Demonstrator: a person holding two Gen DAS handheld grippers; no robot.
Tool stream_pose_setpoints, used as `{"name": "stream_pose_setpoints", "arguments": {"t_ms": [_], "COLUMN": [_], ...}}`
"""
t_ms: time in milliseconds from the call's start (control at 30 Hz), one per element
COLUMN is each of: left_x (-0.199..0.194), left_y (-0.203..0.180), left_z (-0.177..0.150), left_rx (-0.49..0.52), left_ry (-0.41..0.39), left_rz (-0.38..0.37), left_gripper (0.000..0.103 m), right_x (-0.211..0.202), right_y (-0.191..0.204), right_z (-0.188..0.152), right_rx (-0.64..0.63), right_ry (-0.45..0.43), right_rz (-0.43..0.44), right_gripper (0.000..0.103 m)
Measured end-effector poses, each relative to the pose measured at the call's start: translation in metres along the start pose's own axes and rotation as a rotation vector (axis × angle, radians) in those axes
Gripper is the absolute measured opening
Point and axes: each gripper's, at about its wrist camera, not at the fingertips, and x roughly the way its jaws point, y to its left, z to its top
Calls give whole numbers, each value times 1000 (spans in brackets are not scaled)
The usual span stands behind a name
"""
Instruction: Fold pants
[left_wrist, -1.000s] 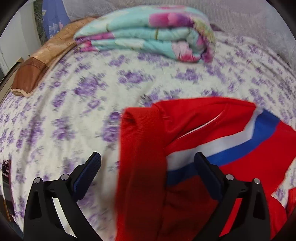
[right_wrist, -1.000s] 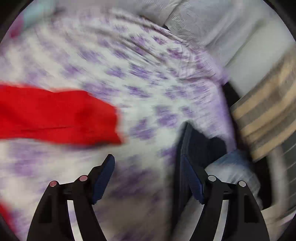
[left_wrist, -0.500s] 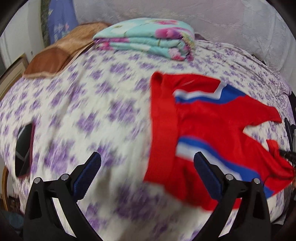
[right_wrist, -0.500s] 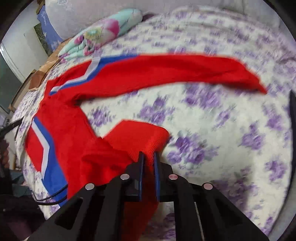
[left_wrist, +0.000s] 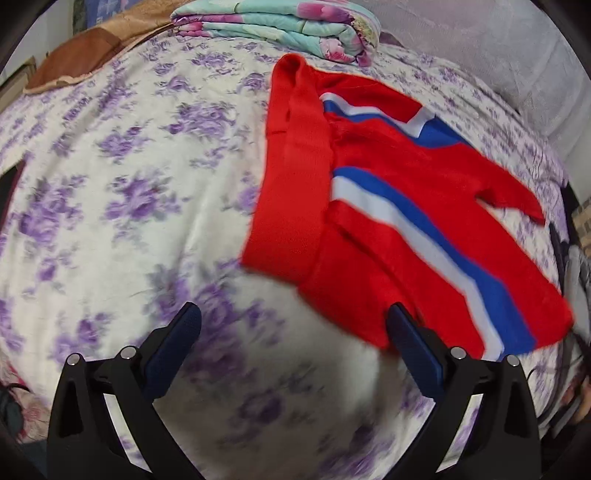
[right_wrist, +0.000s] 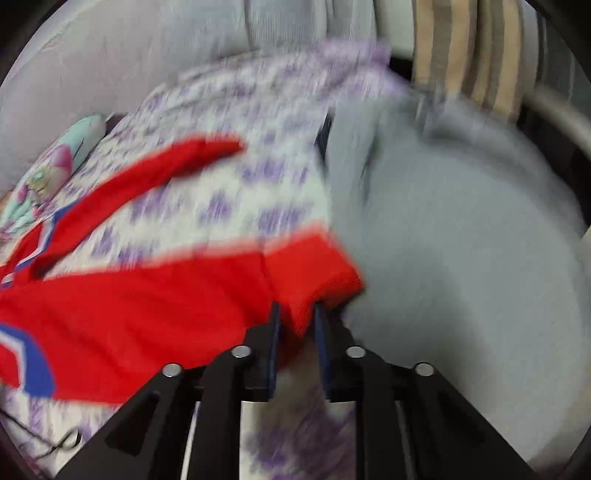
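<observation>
The red knit pants with blue-and-white stripes (left_wrist: 388, 206) lie on the purple-flowered bedsheet (left_wrist: 129, 184), waistband left, legs running right (one cuff clamped in the right gripper (right_wrist: 295, 314)); the left gripper (left_wrist: 293, 332) gapes empty.

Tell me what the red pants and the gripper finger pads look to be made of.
Red pants: soft matte knit fabric, likely synthetic sportswear; the waistband shows fine ribbing, and the cloth drapes limply. The cuff clamped in the right gripper shows a knit texture. Finger pads: dark blue, matte, seemingly textured rubber or foam; blur leaves it uncertain.
</observation>
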Motion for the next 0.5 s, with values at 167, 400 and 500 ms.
{"name": "stream_pose_setpoints", "arguments": {"t_ms": [167,400,500], "left_x": [11,2,-7], "left_y": [-17,-14,-1], "left_z": [12,18,17], "left_rx": [-35,-94,-133], "left_ry": [-40,-116,-124], "left_rz": [-49,-69,-98], "left_gripper": [98,49,37], "right_x": [-5,12,10], "right_y": [-17,0,-2], "right_z": [-12,-8,-6], "right_rx": [93,115,138], "right_ry": [-13,21,13], "right_rz": [116,195,212], "right_gripper": [61,13,12]}}
